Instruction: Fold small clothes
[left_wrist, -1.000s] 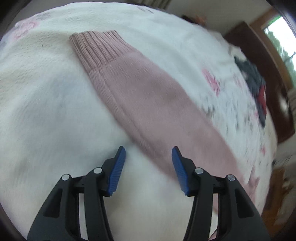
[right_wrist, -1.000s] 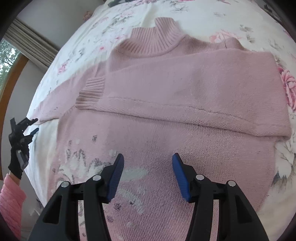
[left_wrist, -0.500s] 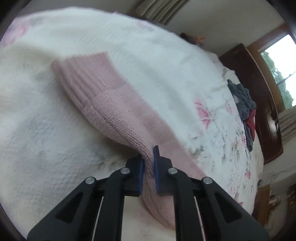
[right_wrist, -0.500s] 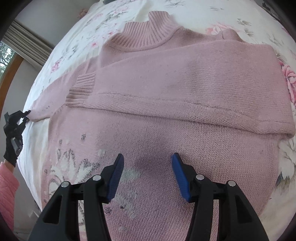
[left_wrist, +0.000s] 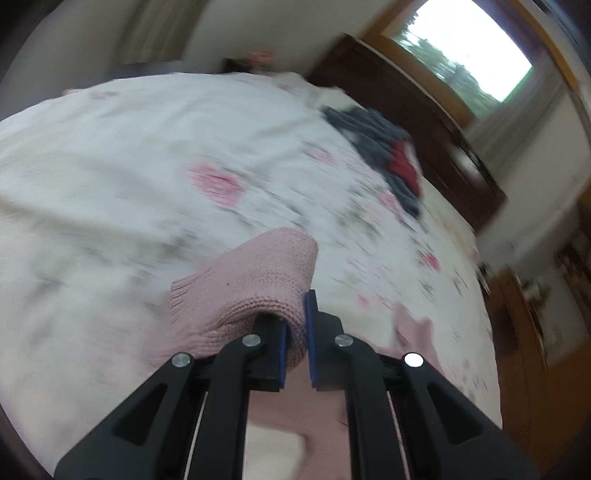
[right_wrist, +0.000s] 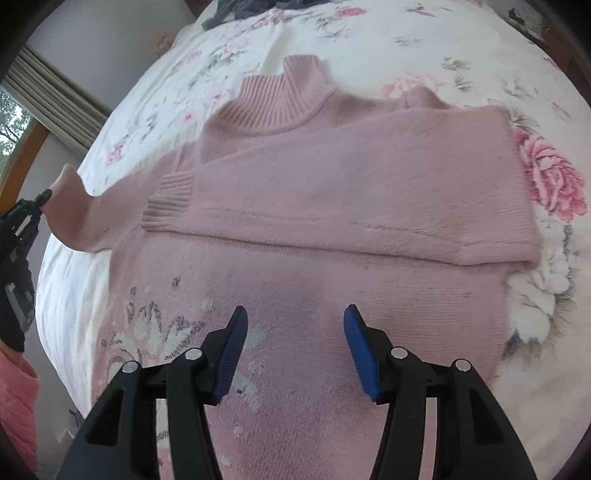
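A pink knitted sweater (right_wrist: 332, 192) lies flat on the bed, collar away from me, its right sleeve folded across the chest with the ribbed cuff (right_wrist: 170, 201) at the left. My left gripper (left_wrist: 295, 332) is shut on the other sleeve (left_wrist: 258, 280), which is lifted off the bed and drapes over the fingers. In the right wrist view that raised sleeve (right_wrist: 74, 210) hangs at the left edge, with the left gripper (right_wrist: 22, 221) beside it. My right gripper (right_wrist: 293, 350) hovers open over the sweater's lower body, holding nothing.
The bed carries a white bedspread with pink flowers (right_wrist: 550, 177). A pile of dark grey and red clothes (left_wrist: 388, 155) lies at the far side near a dark wooden headboard (left_wrist: 424, 122). A window (left_wrist: 461, 48) is behind. A pink sleeve of the person (right_wrist: 14, 406) shows at lower left.
My left gripper closed on the sleeve and has lifted it off the bed, swinging toward the sweater's body. The right gripper stayed open and drifted slightly nearer the sweater.
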